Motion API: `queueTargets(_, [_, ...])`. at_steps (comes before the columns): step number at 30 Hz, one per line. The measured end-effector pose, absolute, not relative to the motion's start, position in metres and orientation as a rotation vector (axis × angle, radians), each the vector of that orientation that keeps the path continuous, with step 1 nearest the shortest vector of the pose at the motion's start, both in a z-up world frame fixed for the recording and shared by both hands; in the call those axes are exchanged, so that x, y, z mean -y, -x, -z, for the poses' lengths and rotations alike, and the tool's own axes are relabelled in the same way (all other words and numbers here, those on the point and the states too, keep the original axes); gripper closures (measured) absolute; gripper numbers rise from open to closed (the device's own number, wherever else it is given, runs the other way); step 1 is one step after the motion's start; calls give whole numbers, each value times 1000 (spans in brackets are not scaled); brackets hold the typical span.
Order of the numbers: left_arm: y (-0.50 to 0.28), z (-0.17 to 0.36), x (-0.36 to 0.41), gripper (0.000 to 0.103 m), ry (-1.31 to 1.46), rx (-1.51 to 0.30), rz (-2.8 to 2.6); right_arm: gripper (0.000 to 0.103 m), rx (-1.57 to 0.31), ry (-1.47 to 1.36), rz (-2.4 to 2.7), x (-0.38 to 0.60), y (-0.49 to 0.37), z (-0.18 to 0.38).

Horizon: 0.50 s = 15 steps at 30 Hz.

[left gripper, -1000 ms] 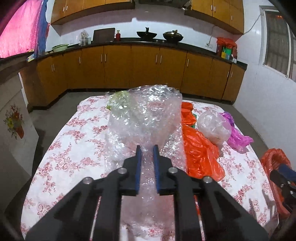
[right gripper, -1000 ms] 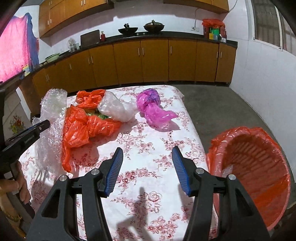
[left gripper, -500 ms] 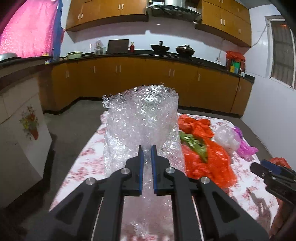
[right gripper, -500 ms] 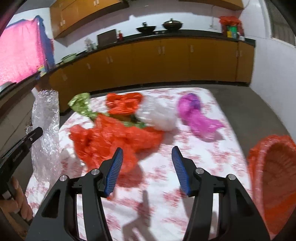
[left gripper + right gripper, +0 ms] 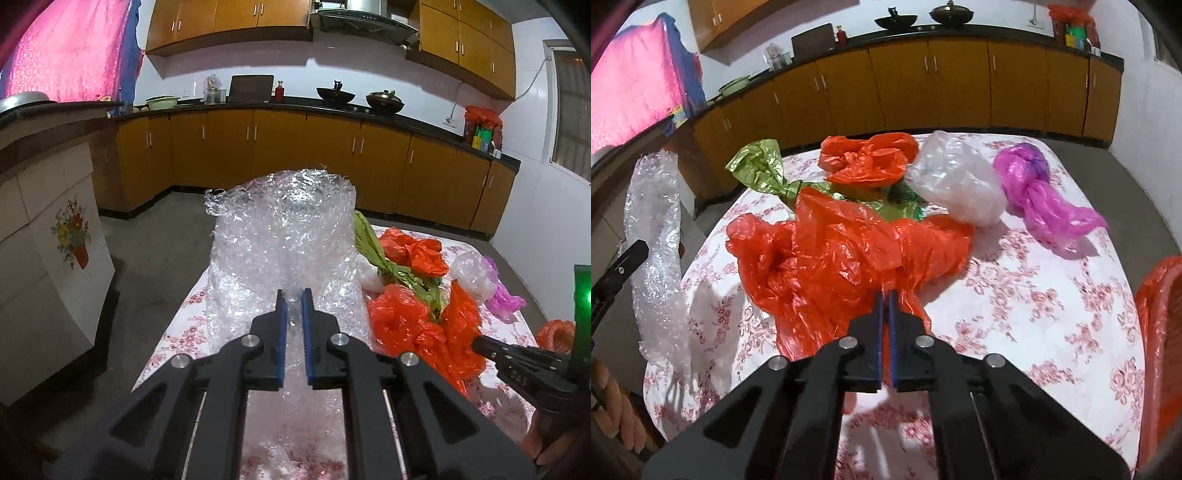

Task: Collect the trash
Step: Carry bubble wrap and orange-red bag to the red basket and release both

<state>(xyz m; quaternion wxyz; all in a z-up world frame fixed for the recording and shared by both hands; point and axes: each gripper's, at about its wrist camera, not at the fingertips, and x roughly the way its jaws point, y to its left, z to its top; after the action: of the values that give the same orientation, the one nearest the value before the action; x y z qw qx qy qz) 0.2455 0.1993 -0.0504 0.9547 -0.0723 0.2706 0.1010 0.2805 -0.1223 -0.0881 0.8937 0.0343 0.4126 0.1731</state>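
Note:
My left gripper is shut on a big sheet of clear bubble wrap and holds it up over the table's left edge; the wrap also shows in the right wrist view. My right gripper is shut on the near edge of a large orange plastic bag lying on the floral tablecloth. Behind it lie a green foil wrapper, a smaller orange bag, a clear bag and a pink bag.
An orange-lined bin stands by the table's right edge. Kitchen cabinets run along the far wall. A white cabinet with a flower picture stands left of the table.
My right gripper moved forward to the large orange bag and shut on its edge. My left gripper rose further with the bubble wrap.

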Motion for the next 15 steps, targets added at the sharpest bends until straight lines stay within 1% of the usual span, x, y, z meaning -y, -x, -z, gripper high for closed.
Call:
queueTargets(6, [-242,45,-193,94,146,-536,-174,101,-815,-89,-351,146,-259,73])
queueTargets(15, [-236,35,-158,94,126,-519,-98,101,-765,-101,-296,189,-230,56])
